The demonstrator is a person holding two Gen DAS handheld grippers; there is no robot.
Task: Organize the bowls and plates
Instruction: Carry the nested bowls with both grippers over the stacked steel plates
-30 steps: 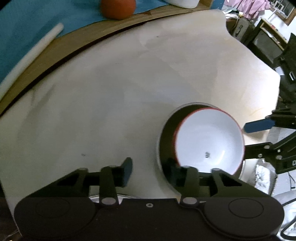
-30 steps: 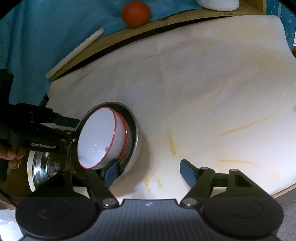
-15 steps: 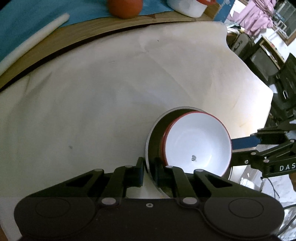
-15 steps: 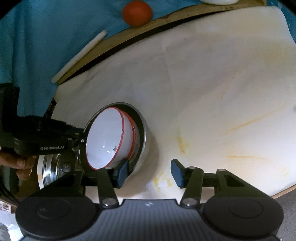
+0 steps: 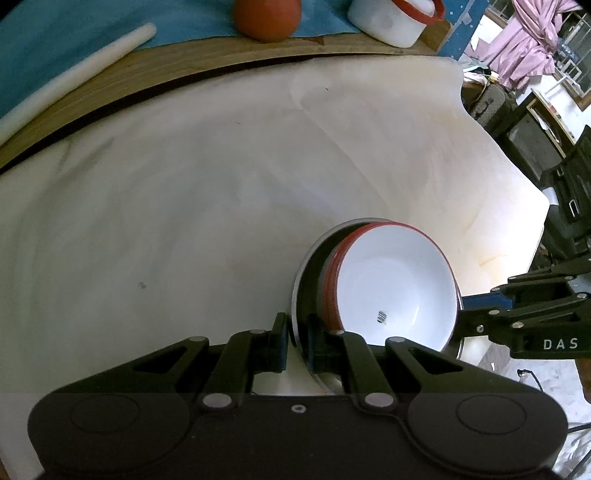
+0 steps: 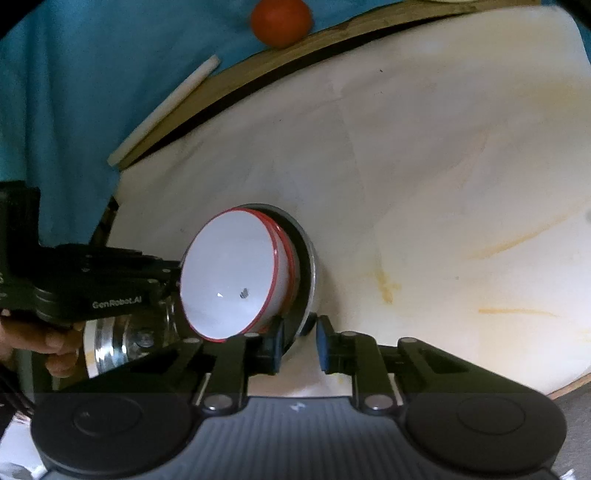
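A stack of white red-rimmed bowls (image 5: pixel 395 291) (image 6: pixel 232 280) sits tilted in a shallow metal plate (image 5: pixel 306 280) (image 6: pixel 308 266) on the pale tablecloth. My left gripper (image 5: pixel 297 343) is shut on the plate's near rim, one finger inside and one outside. It also shows at the left of the right wrist view, as the left gripper (image 6: pixel 170 273) held by a hand (image 6: pixel 33 339). My right gripper (image 6: pixel 299 341) (image 5: pixel 476 310) straddles the opposite rim. Its jaws are closing, with the plate's edge pinched between the pads.
A red-orange ball (image 5: pixel 267 18) (image 6: pixel 280 22), a white red-rimmed cup (image 5: pixel 395 18) and a white rod (image 5: pixel 74 77) (image 6: pixel 166 110) lie on the blue cloth beyond the wooden edge (image 5: pixel 184 74). A shiny metal object (image 6: pixel 110 343) sits under the left gripper. The tablecloth (image 6: pixel 443 184) stretches far and right.
Both grippers have closed in on the plate's rim: the left one shut first, then the right narrowed from wide open. The plate and bowls have barely moved.
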